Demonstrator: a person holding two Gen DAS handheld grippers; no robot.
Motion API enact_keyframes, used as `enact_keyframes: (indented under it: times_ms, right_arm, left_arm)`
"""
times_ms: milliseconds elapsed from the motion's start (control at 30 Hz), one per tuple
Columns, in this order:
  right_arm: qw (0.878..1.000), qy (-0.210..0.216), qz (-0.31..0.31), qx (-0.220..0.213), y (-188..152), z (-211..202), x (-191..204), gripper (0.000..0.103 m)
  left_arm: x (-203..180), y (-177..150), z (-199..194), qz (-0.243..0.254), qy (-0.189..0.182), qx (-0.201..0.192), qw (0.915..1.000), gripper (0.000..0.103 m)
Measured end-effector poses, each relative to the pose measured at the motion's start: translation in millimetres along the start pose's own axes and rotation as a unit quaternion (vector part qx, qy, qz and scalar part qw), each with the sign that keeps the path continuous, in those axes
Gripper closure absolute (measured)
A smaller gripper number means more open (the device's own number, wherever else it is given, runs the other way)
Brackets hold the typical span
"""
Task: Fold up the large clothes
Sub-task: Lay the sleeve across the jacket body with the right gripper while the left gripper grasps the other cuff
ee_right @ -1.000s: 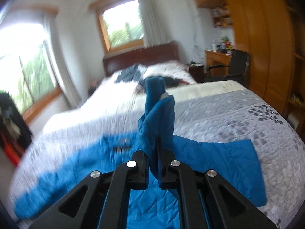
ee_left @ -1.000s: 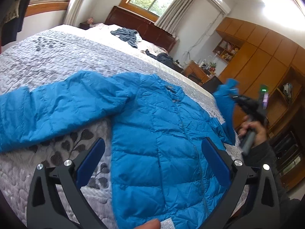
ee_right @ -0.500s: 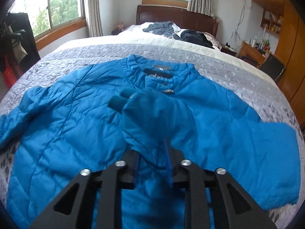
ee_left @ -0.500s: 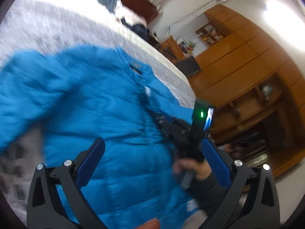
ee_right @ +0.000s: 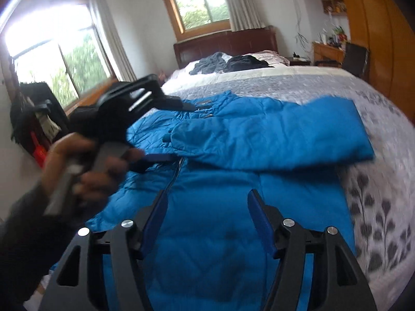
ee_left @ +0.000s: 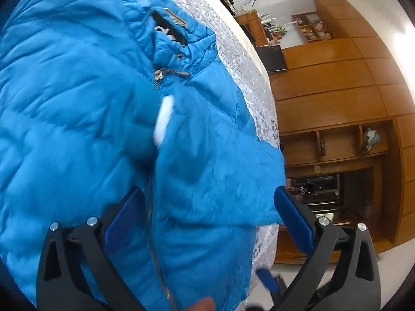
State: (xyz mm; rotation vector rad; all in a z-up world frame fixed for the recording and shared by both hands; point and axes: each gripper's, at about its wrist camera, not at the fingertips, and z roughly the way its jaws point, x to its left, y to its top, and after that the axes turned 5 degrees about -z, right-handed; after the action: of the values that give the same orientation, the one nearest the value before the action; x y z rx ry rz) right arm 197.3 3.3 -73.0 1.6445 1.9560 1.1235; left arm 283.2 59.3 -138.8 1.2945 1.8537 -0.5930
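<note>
- The bed (ee_right: pixel 384 119) carries your blue jacket (ee_right: pixel 223 207), spread front-up across the grey quilt with its collar toward the far headboard and its hem near you.
- One sleeve (ee_right: pixel 272 140) is already folded in: it lies across the chest, its cuff close to the zip (ee_right: pixel 173 176), with the fold bulging out to the right. My reading is that you are between the two sleeve folds, right side done and left side not yet.
- The other sleeve is out of sight in both views, so you will have to look left for it. The next move calls for a pinch near its cuff and a carry across the chest, so it lands over the first sleeve without dragging that one off.
- Your left hand (ee_right: pixel 77 171) is raised over the jacket's left half, wrist cocked, aiming its tool at the collar.
- Your left gripper (ee_left: pixel 205 220) hovers close above the chest, jaws wide apart and empty.
- Your right gripper (ee_right: pixel 206 223) hangs over the near hem, jaws also spread, nothing between them.
</note>
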Motion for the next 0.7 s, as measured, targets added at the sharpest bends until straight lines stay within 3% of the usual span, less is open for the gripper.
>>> enact_keyframes:
  times_ms: [33,67,100,167,333,500,700]
  right_arm:
    - [1.0,0.006,0.009,-0.001,-4.7,-4.8,-2.4,0.038]
    - [1.0,0.011,0.014,-0.003,-8.9,-9.0,-3.9,0.038]
    - [1.0,0.013,0.017,-0.004,-11.2,-11.0,-4.2,0.038]
    - [0.999,0.018,0.027,-0.006,-18.1,-16.0,-6.2,0.038]
    - [0.998,0.03,0.047,-0.005,-29.4,-18.5,-10.7,0.038]
    - [0.998,0.034,0.06,-0.004,-36.0,-18.4,-16.0,0.038]
    - [0.997,0.043,0.071,-0.002,-42.7,-17.9,-17.2,0.038]
  left_arm:
    - [-1.1,1.9,-0.7,-0.001,0.0,-0.017,0.9999,0.013]
    - [-0.6,4.0,-1.5,0.0,0.009,-0.018,0.9998,0.049]
    - [-2.1,3.9,-3.1,0.007,0.033,-0.015,0.9993,0.074]
    - [1.8,8.2,-1.8,0.012,0.054,-0.016,0.9984,0.089]
    - [-4.3,15.5,-28.0,0.027,0.051,-0.031,0.9979,0.094]
    - [-37.7,29.7,-102.1,0.072,0.032,-0.094,0.9924,0.095]
    - [-30.1,33.5,-184.1,0.09,0.037,-0.151,0.9837,0.096]
